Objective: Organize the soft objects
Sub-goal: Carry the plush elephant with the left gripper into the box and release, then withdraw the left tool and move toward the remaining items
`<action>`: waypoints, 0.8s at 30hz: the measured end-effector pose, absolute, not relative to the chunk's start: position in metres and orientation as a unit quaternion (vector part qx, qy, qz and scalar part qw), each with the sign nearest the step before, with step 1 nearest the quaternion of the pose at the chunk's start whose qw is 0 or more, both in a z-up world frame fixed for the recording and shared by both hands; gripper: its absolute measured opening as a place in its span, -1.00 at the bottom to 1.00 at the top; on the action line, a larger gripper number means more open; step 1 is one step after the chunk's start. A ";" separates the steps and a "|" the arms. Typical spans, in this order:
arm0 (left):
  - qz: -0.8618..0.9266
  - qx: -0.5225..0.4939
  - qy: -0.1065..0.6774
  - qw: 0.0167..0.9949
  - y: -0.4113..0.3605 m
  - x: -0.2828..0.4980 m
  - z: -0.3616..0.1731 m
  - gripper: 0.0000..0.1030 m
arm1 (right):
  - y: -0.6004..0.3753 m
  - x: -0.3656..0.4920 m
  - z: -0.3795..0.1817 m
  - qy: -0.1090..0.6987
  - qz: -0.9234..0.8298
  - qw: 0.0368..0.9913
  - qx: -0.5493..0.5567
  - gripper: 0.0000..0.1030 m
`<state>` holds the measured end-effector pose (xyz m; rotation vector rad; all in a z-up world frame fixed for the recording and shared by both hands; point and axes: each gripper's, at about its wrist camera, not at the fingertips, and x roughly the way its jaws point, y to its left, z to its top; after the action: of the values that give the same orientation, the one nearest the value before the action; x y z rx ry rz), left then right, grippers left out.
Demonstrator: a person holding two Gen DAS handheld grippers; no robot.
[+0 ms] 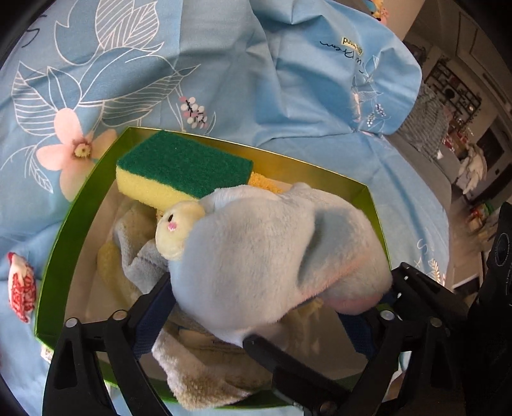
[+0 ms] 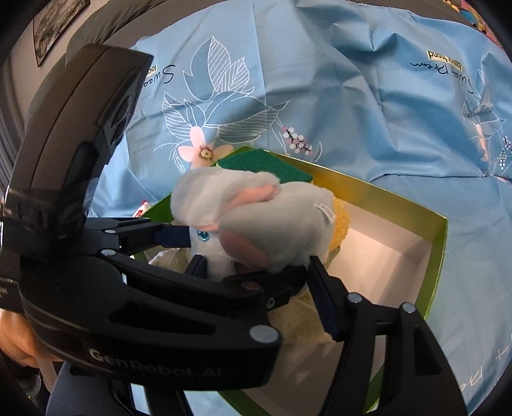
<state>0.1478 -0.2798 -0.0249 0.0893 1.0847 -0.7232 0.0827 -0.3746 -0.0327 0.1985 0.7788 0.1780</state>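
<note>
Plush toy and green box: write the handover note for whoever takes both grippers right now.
Left gripper: shut on the pale blue plush toy, holding it low over the green box.
Right gripper: jaws wide around the plush toy's lower end; pads seem not to press.
In the box: sponge at the far corner, cloths beneath the plush toy.
Done: sponge and cloths boxed.
Left: settle the plush toy inside, release, withdraw. A red-and-white item outside may need packing.

bedsheet [image 1: 256,64]: light blue, floral print, creased | wall picture [image 2: 54,25]: framed, upper left
</note>
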 end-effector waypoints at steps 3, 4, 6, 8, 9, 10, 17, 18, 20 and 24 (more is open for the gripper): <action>-0.330 0.054 0.498 0.800 -0.277 0.143 -0.018 0.88 | -0.376 0.080 -0.032 0.388 0.067 0.914 0.094 0.61; -0.329 0.058 0.496 0.801 -0.277 0.142 -0.015 0.88 | -0.375 0.077 -0.030 0.390 0.061 0.915 0.089 0.61; -0.326 0.062 0.488 0.807 -0.274 0.138 -0.009 0.90 | -0.375 0.071 -0.027 0.390 0.057 0.915 0.083 0.67; -0.322 0.064 0.478 0.815 -0.265 0.133 -0.002 0.95 | -0.376 0.064 -0.024 0.395 0.046 0.915 0.073 0.77; -0.321 0.063 0.475 0.817 -0.263 0.132 0.000 0.96 | -0.376 0.059 -0.021 0.395 0.040 0.915 0.069 0.78; -0.319 0.063 0.470 0.821 -0.258 0.130 0.005 0.96 | -0.377 0.055 -0.019 0.394 0.038 0.916 0.068 0.78; -0.293 0.061 0.433 0.850 -0.235 0.111 0.025 0.96 | -0.380 0.020 -0.002 0.379 0.015 0.923 0.069 0.85; -0.290 0.061 0.427 0.855 -0.232 0.108 0.028 0.96 | -0.379 0.017 0.000 0.378 0.011 0.923 0.069 0.90; -0.280 0.065 0.408 0.867 -0.225 0.098 0.035 0.99 | -0.377 0.008 0.005 0.371 0.001 0.926 0.065 0.99; -0.269 0.066 0.380 0.883 -0.213 0.082 0.047 0.99 | -0.369 -0.008 0.015 0.356 -0.019 0.933 0.055 0.99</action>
<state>0.0816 -0.2135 0.0469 0.1373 0.7911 -0.5593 -0.0078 -0.3694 0.0151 0.1129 0.7277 -0.0389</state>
